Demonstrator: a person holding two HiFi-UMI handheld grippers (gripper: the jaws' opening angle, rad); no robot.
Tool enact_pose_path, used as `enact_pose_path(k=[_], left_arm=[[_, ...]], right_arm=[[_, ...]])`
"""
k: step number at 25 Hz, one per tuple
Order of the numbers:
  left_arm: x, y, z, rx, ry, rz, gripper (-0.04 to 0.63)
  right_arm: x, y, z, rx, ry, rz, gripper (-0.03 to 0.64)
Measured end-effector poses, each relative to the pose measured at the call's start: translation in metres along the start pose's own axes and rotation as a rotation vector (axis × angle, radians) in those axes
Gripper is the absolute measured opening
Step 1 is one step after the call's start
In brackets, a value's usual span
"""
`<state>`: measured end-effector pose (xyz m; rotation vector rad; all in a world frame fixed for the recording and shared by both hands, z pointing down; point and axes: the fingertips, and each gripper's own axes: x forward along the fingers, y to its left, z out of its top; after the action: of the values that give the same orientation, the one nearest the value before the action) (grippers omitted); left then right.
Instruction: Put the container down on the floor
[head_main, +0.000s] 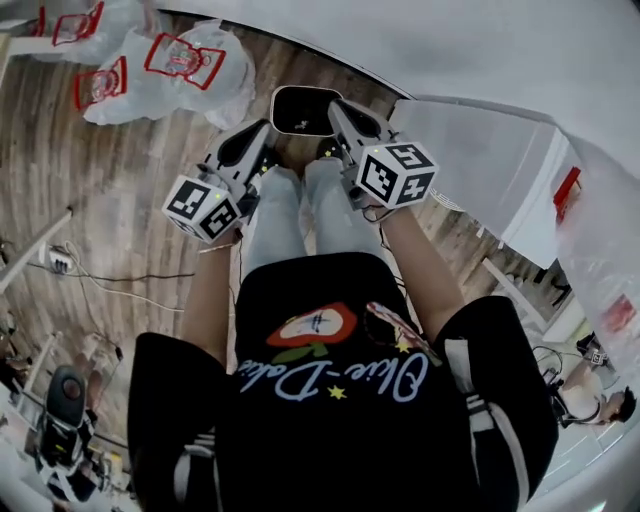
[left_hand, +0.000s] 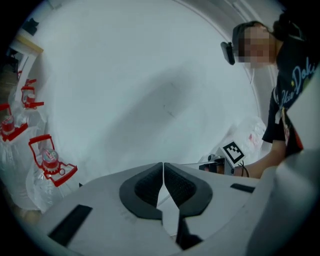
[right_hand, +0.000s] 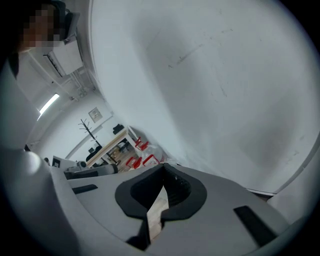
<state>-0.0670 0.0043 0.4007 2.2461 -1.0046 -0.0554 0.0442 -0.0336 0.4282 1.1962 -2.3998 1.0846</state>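
Black, white-rimmed, rounded-rectangle container (head_main: 303, 108) lies on the wooden floor (head_main: 130, 200) between the tips of the left gripper (head_main: 266, 133) and right gripper (head_main: 334, 106). Its long axis runs crosswise, dark face up. Both grippers' jaws are together, empty.

Clear plastic packs with red handles (head_main: 185, 60) lie on the wooden floor (head_main: 100, 200) beside the white wall (head_main: 480, 40). A thin cable (head_main: 140, 277) trails across the boards, and a long table (right_hand: 106, 146) stands well off
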Motion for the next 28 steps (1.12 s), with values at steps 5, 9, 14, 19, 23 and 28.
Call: enact_pose_path(k=[5,9,14,19,23,28], left_arm=[[-0.007,-0.022,0.028,0.074,0.03,-0.019,0.009],[-0.009,-0.042,0.051,0.102,0.005,-0.052,0.011],[-0.017,-0.059,0.075,0.105,-0.029,-0.067,0.009],[-0.018,-0.07,0.093,0.18,-0.02,-0.062,0.011],[-0.016,-0.083,0.109,0.245,-0.03,-0.059,0.011],[-0.017,-0.105,0.128,0.258,-0.058,-0.06,0.011]], right_arm=[[-0.024,0.021,0.035,-0.05,-0.069,-0.01,-0.002],[-0.044,0.033,0.06,-0.075,-0.127,-0.018,-0.002],[-0.065,0.046,0.077,-0.126,-0.16,-0.034,-0.002],[-0.082,0.052,0.095,-0.098,-0.21,-0.03,-0.002],[-0.093,0.06,0.11,-0.104,-0.253,-0.008,-0.002],[-0.106,0.072,0.13,-0.208,-0.27,0.009,-0.002]])
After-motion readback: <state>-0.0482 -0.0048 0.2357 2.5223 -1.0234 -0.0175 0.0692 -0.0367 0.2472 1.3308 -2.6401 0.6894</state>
